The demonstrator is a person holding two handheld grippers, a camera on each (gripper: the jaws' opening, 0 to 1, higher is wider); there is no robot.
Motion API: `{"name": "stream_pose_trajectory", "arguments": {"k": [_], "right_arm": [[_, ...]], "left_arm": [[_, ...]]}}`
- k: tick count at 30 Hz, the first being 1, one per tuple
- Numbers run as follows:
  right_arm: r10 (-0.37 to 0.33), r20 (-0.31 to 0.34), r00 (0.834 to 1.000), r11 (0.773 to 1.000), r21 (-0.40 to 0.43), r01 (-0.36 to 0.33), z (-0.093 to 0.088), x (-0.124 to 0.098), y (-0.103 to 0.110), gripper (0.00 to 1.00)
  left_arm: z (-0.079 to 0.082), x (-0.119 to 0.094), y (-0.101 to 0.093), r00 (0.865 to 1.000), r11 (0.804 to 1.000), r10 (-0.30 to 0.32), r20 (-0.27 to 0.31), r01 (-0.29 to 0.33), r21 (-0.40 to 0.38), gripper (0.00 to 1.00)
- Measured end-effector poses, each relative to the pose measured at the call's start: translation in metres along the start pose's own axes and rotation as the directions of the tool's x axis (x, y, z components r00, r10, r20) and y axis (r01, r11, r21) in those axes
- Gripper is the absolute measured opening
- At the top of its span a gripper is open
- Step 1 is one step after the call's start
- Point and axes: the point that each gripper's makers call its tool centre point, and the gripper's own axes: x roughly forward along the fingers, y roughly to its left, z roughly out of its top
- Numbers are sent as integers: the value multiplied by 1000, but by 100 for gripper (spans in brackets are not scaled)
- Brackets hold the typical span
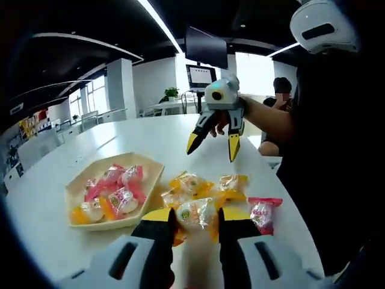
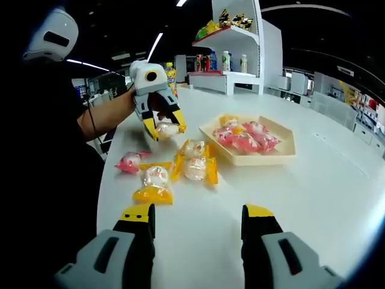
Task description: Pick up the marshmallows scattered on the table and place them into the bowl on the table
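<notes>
Round white surface [image 2: 337, 180] in an open office, seen from two hand-held tools. Left claw [image 1: 196, 218] pinching a yellow-wrapped marshmallow [image 1: 195, 214] between its yellow-tipped jaws, lifted clear of the surface, as the right gripper view confirms with the left claw [image 2: 163, 129] raised and the wrapped sweet [image 2: 166, 128] caught in it; apparently held high for carrying across to the bowl. Pale, angular bowl [image 1: 153, 174] resting on the surface, just beside the loose pile, already holding several pink and yellow wrapped marshmallows [image 1: 114, 195]. Same bowl [image 2: 283, 156] with its contents in the right gripper view. Right claw [image 2: 198, 220] spread wide and holding nothing, hovering low over the surface, probably waiting its turn. Also visible in the left gripper view, right claw [image 1: 212, 147] hanging above the far side, jaws apart. Still scattered: yellow packets [image 2: 195, 162], another yellow one [image 2: 154, 183], and a pink one [image 2: 130, 161] nearest the person's dark sleeve. Task partly done by the look of it.
</notes>
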Motion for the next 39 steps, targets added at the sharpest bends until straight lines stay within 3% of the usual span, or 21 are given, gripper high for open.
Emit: {"name": "stream_pose_trajectory", "arguments": {"k": [16, 30, 39], "right_arm": [[-16, 2, 1000, 1000, 6, 16, 0, -3, -5, 56], [-12, 0, 1000, 1000, 7, 12, -2, -1, -3, 56], [-14, 3, 1000, 1000, 8, 14, 0, -1, -3, 56]], "left_arm": [[20, -4, -8, 997, 1000, -27, 68, 25, 17, 28], [26, -7, -3, 995, 1000, 9, 99, -11, 20, 29], [40, -9, 1, 990, 999, 26, 142, -32, 38, 29]]}}
